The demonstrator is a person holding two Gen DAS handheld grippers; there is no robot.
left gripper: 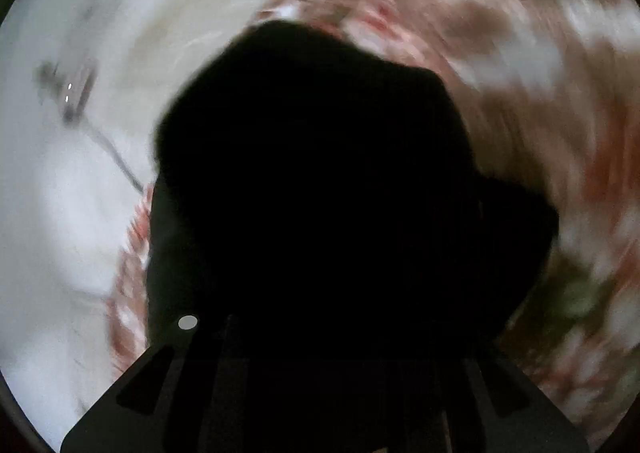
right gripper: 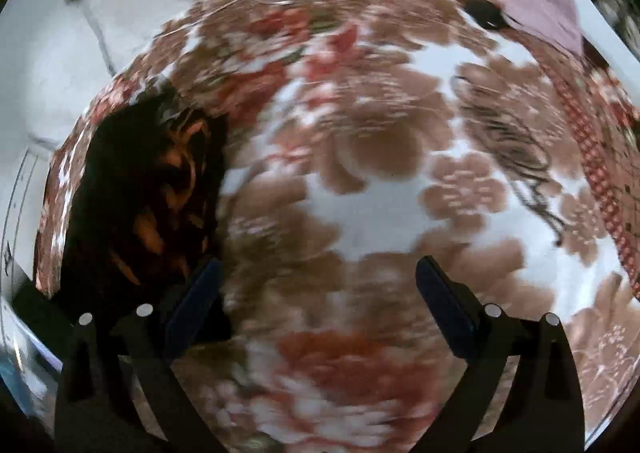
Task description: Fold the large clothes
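Up close in the left wrist view: a black garment bunched over the left gripper and filling the middle of the picture. Left fingers buried under the dark cloth, so impossible to tell whether open or closed, or whether pinching the fabric. Only the grey base of the gripper visible at the bottom, with one small silver rivet on its left side. Behind the garment, a floral bedspread in brown, red and white, heavily blurred. At left, a pale floor with a thin dark line crossing it.

Next, the right wrist view: right gripper hovering over the floral bedspread, fingers spread wide apart, dark blue pads facing each other, nothing between them but patterned cloth below. Unclear whether the tips touch the bedspread. Just beside the left-hand finger, the black garment with orange markings, lying crumpled on the bedspread near its left edge. Far at top right, a mauve cloth with a small black object beside it, too blurred to name. Pale floor along the left.
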